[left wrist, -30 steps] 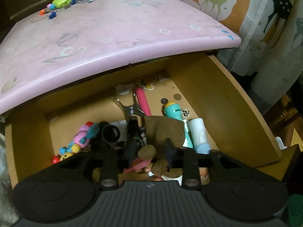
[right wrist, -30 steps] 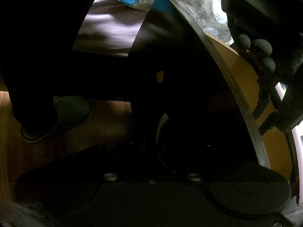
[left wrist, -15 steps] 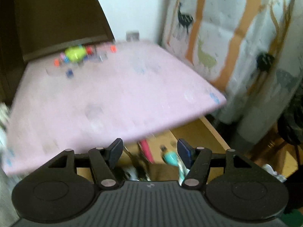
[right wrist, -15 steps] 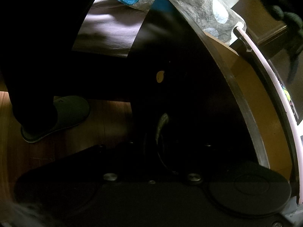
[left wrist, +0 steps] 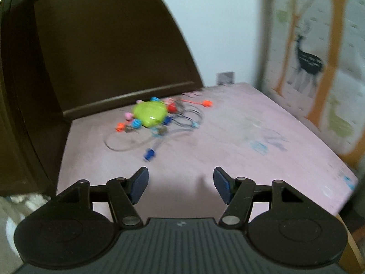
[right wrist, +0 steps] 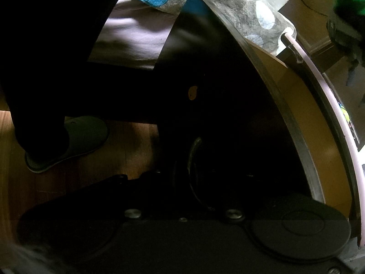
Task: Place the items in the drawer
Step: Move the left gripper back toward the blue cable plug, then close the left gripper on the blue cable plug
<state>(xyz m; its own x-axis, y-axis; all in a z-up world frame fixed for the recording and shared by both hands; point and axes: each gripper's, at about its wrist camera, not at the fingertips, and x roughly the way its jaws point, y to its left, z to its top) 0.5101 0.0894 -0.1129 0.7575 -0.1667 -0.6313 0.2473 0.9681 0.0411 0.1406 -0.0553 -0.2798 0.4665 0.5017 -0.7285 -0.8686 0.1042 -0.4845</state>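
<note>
Drawer [right wrist: 296, 125] is seen only in the right wrist view, pulled out below the pink tabletop [left wrist: 228, 137], its dark front toward the camera and a tan inner wall showing behind it.

In the left wrist view, a dark brown panel [left wrist: 102, 45] is seen at the left and back of the tabletop. A green toy [left wrist: 149, 114] with coloured beads and looping cords is lying near that panel, well ahead of the left claw [left wrist: 180, 180]. The left claw is held above the tabletop, angled down and forward toward the toy. Its jaws are released and spread wide, with only bare pink surface showing between the blue pads [left wrist: 139, 185]. A curtain [left wrist: 319, 57] printed with trees and a deer is hung at the right.

In the right wrist view, a dark trouser leg and a grey slipper [right wrist: 75, 141] are seen on the wooden floor [right wrist: 127, 146] at the left. The right claw [right wrist: 182, 175] is pointed steeply down, close against the drawer front, beside a curved metal piece [right wrist: 192, 157]. Its fingers are lost in shadow, so whether anything is clenched cannot be told. The tabletop's pale edge is seen curving down the far right.
</note>
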